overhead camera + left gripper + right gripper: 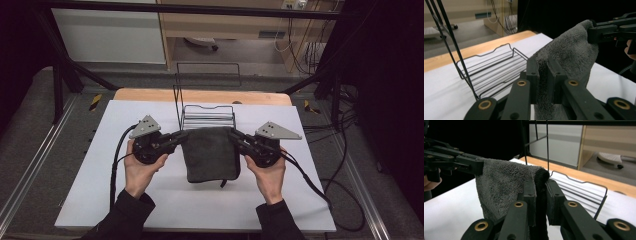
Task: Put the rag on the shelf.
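A dark grey folded towel (210, 154) hangs between my two grippers above the white table, its lower edge near the surface. My left gripper (181, 135) is shut on the towel's upper left corner, and the cloth (564, 57) runs up between its black jaws. My right gripper (235, 135) is shut on the upper right corner, where the towel's folded edge (540, 176) sits pinched in the jaws. In each gripper view the other gripper holds the far corner. A black wire rack (207, 116) stands just behind the towel.
The white table top (100, 170) lies on a wooden board (150, 95). The rack's tall wire back (176, 95) rises behind it. Cables (320, 185) trail off the table's right side. Black frame posts stand at both far corners.
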Motion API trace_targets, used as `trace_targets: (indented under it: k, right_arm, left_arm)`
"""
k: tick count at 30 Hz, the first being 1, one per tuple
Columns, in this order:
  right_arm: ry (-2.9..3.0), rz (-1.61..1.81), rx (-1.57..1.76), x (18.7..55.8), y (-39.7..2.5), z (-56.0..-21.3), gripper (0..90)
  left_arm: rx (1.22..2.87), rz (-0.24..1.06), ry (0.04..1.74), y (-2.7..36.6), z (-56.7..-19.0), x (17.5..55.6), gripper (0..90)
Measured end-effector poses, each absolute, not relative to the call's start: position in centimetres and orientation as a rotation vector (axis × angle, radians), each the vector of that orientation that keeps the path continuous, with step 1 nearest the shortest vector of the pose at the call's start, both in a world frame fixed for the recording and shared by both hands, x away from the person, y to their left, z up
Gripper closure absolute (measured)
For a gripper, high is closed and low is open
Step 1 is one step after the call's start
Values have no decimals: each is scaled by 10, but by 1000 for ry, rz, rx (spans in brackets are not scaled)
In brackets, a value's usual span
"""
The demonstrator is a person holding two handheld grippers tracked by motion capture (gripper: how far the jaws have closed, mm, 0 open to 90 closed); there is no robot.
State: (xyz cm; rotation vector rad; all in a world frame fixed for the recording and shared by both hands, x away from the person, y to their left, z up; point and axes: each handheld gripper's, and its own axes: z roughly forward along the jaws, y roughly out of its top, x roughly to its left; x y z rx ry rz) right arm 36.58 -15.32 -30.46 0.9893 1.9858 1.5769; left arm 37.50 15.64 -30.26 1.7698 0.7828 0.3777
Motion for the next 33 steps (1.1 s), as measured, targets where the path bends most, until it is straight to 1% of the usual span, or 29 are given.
trace_targets:
  k: [17,33]
  right_arm:
    - [1879,1636,924,363,-151,-281,811]
    - [1735,1679,868,363,-144,-258,812]
  left_arm:
    - [1687,447,747,157,-274,378,812]
    - [1549,484,743,158,-253,386,813]
